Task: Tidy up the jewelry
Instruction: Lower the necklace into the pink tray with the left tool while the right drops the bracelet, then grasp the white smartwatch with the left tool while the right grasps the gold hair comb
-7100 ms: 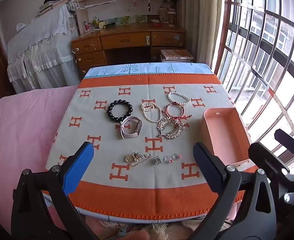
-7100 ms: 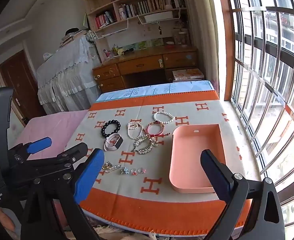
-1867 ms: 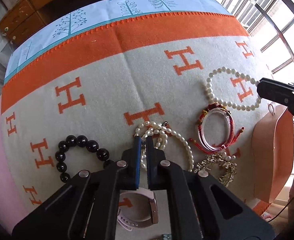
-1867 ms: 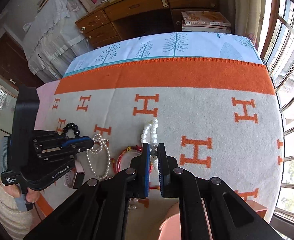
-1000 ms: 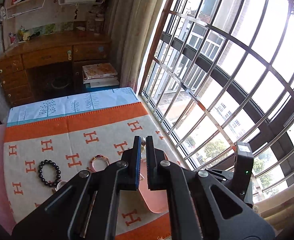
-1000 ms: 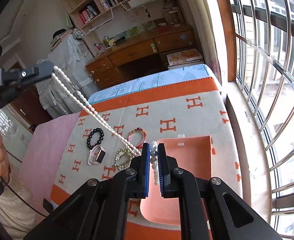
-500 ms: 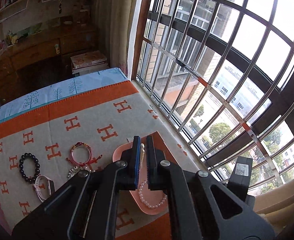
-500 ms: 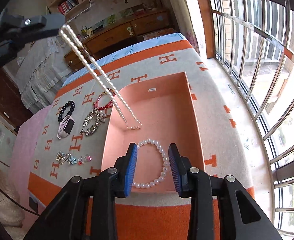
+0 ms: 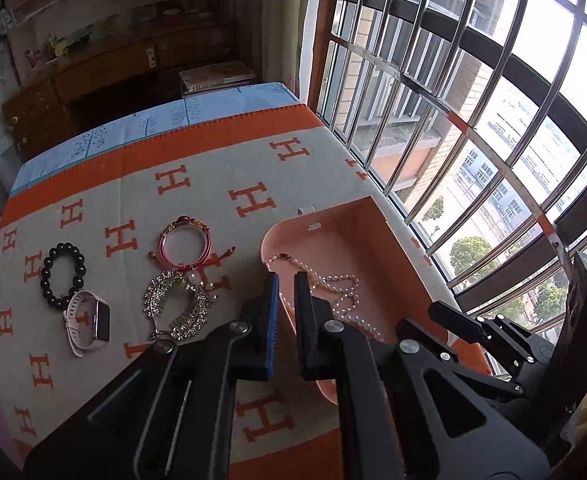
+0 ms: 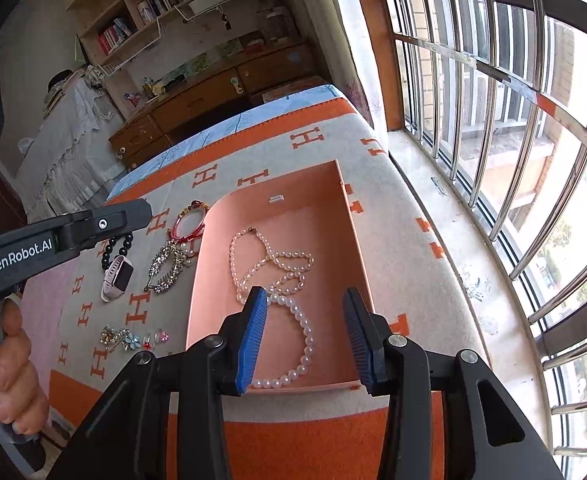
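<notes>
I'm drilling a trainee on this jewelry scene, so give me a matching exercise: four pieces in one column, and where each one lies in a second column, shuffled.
Things:
1. long white pearl necklace
2. black bead bracelet
3. red cord bangle
4. pale pink smartwatch

Places:
A. on the blanket, touching the black beads
B. inside the pink tray
C. on the blanket, farthest from the tray
D. on the blanket, just beyond the rhinestone hair comb

Pairs: 1-B, 2-C, 3-D, 4-A

Bright daylight from the barred window (image 10: 493, 128) on the right; panes partly blown out at upper right. Dim and murky toward the desk (image 9: 105, 76) at upper left. Sharp throughout, strong fisheye bending, dark vignetted corners.
</notes>
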Demonstrator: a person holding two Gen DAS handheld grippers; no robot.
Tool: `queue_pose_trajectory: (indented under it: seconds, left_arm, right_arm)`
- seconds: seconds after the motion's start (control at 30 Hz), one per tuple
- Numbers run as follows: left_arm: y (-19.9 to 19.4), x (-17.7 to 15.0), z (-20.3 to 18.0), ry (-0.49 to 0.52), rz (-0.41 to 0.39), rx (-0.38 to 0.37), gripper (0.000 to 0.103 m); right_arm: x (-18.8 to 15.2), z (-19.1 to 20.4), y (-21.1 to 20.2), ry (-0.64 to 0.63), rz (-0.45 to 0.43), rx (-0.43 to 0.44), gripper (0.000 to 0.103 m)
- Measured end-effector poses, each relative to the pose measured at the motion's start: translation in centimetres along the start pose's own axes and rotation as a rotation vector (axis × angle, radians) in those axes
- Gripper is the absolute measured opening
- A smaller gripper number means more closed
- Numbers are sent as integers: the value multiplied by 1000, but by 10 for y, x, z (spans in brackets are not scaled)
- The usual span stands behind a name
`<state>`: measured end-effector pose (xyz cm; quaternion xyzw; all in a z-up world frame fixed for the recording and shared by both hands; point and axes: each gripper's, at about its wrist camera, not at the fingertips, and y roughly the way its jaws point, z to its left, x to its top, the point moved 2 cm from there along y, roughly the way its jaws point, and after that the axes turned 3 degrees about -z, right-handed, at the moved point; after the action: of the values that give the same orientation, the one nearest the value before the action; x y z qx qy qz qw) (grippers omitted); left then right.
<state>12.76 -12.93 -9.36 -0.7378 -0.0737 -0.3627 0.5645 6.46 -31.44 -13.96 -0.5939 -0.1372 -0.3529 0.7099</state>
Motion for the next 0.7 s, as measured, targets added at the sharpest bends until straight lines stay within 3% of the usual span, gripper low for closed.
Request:
queue_pose_trajectory:
  seconds: [0.1, 0.3, 0.4, 0.5, 0.6, 0.7]
  left_arm:
    - [-1, -7, 7, -15, -5, 3, 5]
    - [-4, -27, 28, -61, -62, 27, 5]
    - [-4, -41, 44, -63, -70, 87, 5]
    - [-1, -59, 63, -93, -37, 123, 5]
    - [7, -76, 84, -147, 61, 90, 5]
    - [6, -91, 104, -192, 88, 88, 5]
  right_arm:
    - [-1, 2, 4, -1, 3, -5, 53]
    - [-2, 4, 7, -4, -16, -15, 54]
    - [-5, 5, 7, 4, -32, 0, 54]
    - [-8, 9, 2, -6, -69, 11, 54]
    - [-9, 16, 0, -22, -76, 4, 54]
    - [-10, 21, 1, -31, -69, 7, 65]
